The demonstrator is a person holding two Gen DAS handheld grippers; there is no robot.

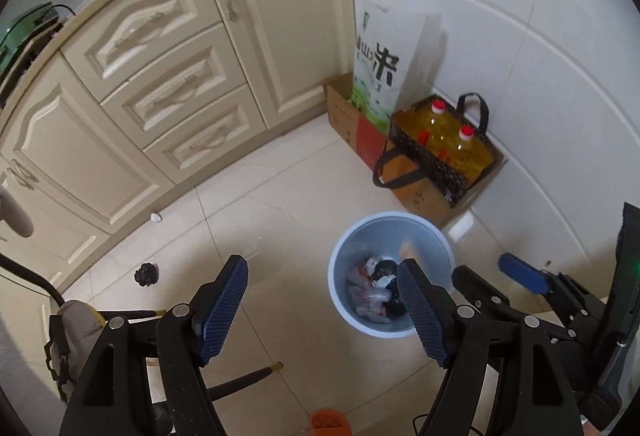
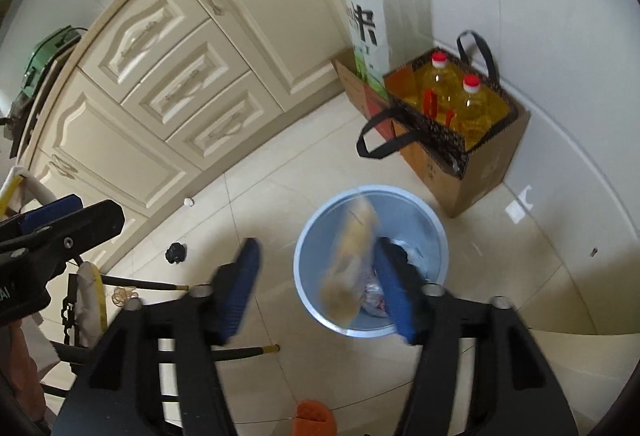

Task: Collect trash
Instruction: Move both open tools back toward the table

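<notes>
Looking down, we see cream cupboards along a pale tiled floor. Our blue bin stands on it with trash inside. Above the bin our right gripper has its jaws apart, and a blurry tan wrapper is between them, touching neither. Our left gripper is wide apart too, holding nothing. A small black scrap lies near the cupboards.

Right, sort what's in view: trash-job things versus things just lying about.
Job:
- round light-blue plastic bin, trash inside
- blurred tan wrapper over the bin, between the open right tool pads
- small white scrap
- black crumpled lump

Lying about:
- white-green rice sack
- yellow oil bottles in a box
</notes>
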